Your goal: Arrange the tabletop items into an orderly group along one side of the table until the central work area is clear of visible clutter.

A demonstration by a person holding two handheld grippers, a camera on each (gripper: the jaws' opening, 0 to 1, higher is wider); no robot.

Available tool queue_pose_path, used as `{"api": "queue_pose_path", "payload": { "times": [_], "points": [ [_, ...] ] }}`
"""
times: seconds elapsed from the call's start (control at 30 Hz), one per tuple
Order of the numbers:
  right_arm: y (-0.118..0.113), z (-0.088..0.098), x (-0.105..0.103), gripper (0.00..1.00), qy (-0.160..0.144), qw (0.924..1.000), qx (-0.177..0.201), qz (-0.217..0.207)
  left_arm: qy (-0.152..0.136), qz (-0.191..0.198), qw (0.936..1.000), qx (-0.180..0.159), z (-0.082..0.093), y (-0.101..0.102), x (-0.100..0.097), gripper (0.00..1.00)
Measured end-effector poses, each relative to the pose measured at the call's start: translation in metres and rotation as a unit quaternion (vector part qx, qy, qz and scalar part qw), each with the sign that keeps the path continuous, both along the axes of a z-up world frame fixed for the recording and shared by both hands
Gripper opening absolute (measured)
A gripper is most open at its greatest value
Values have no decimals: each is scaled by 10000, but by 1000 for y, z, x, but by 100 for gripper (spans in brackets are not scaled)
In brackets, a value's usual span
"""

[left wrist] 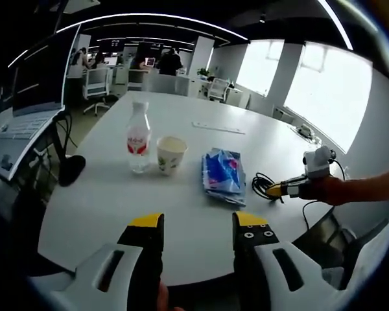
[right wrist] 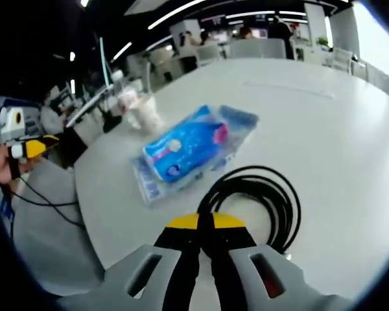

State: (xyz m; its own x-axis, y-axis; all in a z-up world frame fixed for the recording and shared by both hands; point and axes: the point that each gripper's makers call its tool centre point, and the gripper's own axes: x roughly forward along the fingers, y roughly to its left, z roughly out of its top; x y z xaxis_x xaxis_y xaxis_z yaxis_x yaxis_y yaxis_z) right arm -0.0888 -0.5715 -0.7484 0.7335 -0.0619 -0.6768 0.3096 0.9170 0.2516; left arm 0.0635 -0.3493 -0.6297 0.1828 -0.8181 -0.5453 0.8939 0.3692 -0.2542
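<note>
On the white round table point(left wrist: 104, 207) a clear water bottle point(left wrist: 138, 137) with a red label stands beside a white paper cup point(left wrist: 171, 154). To their right lies a blue plastic packet point(left wrist: 222, 173), then a coiled black cable point(left wrist: 262, 183). My left gripper point(left wrist: 198, 221) hovers open at the near table edge, with nothing between its jaws. My right gripper point(right wrist: 205, 222) is shut on the near end of the black cable point(right wrist: 272, 194), with the blue packet point(right wrist: 191, 148) just beyond. The cup point(right wrist: 144, 114) and bottle point(right wrist: 124, 92) stand farther off. The left gripper point(right wrist: 27, 149) shows at the left.
A thin white strip point(left wrist: 218, 127) lies on the far part of the table. A laptop point(left wrist: 26, 120) sits on a side desk at the left, with a black object point(left wrist: 71, 170) below it. Office chairs point(left wrist: 97, 84) and people stand behind.
</note>
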Motion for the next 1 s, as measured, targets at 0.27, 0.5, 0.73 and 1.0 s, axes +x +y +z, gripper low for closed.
{"api": "queue_pose_path", "payload": {
  "times": [0.27,0.5,0.73,1.0],
  "points": [
    [0,3,-2,4,-17,10000,30,11,5,0,10000,-37,2,-4,-2,41],
    [3,5,-7,6,3,9999,64,96,36,26,10000,-88,2,-9,-1,41],
    [-1,9,-9,7,-24,10000,78,53,43,21,9999,-109,2,-11,-3,41],
    [-1,12,-9,7,-35,9998,113,130,68,75,9999,-97,1,-11,-4,41]
  ]
}}
